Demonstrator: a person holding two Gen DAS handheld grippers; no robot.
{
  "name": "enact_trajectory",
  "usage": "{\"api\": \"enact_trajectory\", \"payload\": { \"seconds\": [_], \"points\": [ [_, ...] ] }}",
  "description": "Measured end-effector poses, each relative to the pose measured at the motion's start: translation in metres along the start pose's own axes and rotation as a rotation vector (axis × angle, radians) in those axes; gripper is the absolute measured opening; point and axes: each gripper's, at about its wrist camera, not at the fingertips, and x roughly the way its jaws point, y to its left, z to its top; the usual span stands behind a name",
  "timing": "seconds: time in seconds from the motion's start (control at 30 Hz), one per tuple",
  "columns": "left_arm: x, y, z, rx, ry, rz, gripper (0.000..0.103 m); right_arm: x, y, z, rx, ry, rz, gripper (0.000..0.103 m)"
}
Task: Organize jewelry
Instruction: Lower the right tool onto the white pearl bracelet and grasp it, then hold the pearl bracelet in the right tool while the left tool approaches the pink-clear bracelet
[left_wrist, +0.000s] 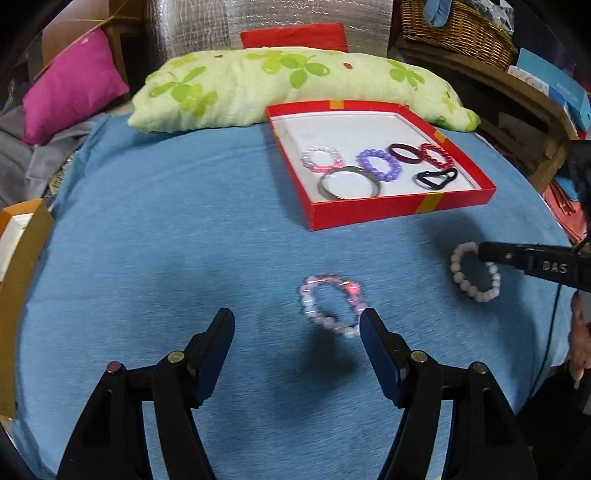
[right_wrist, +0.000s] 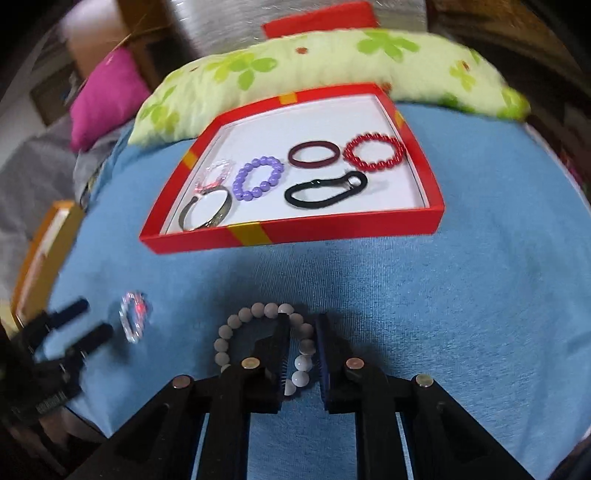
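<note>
A red tray (left_wrist: 402, 213) (right_wrist: 295, 236) on the blue cloth holds several bracelets and hair ties: a purple bead bracelet (left_wrist: 379, 164) (right_wrist: 258, 178), a metal bangle (left_wrist: 349, 182) (right_wrist: 205, 207), a red bead bracelet (right_wrist: 373, 151) and a black hair tie (right_wrist: 325, 190). A pink and clear bead bracelet (left_wrist: 331, 304) (right_wrist: 133, 315) lies on the cloth just ahead of my open left gripper (left_wrist: 297, 321), by its right finger. My right gripper (right_wrist: 303, 328) (left_wrist: 491, 254) is closed on one side of a white bead bracelet (right_wrist: 258, 338) (left_wrist: 474, 271).
A green-leaf pillow (left_wrist: 288, 85) lies behind the tray, with a pink cushion (left_wrist: 70, 88) at far left. An orange box (left_wrist: 18, 258) stands at the left edge. A wicker basket (left_wrist: 458, 33) and shelves are at the right.
</note>
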Motion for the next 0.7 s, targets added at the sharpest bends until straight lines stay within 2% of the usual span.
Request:
{"api": "enact_trajectory", "payload": {
  "seconds": [0.07, 0.23, 0.47, 0.7],
  "points": [
    [0.005, -0.004, 0.001, 0.000, 0.013, -0.001, 0.077, 0.007, -0.002, 0.001, 0.036, 0.033, 0.002, 0.015],
    [0.017, -0.009, 0.002, -0.007, 0.048, 0.000, 0.077, 0.008, -0.002, 0.002, 0.053, 0.041, 0.003, 0.016],
    [0.023, -0.011, 0.004, -0.037, 0.050, -0.002, 0.077, 0.008, -0.004, -0.002, 0.066, 0.045, 0.024, 0.017],
    [0.027, -0.017, 0.004, -0.025, 0.051, 0.031, 0.077, 0.007, -0.005, -0.003, 0.062, 0.040, 0.033, 0.018]
  ]
}}
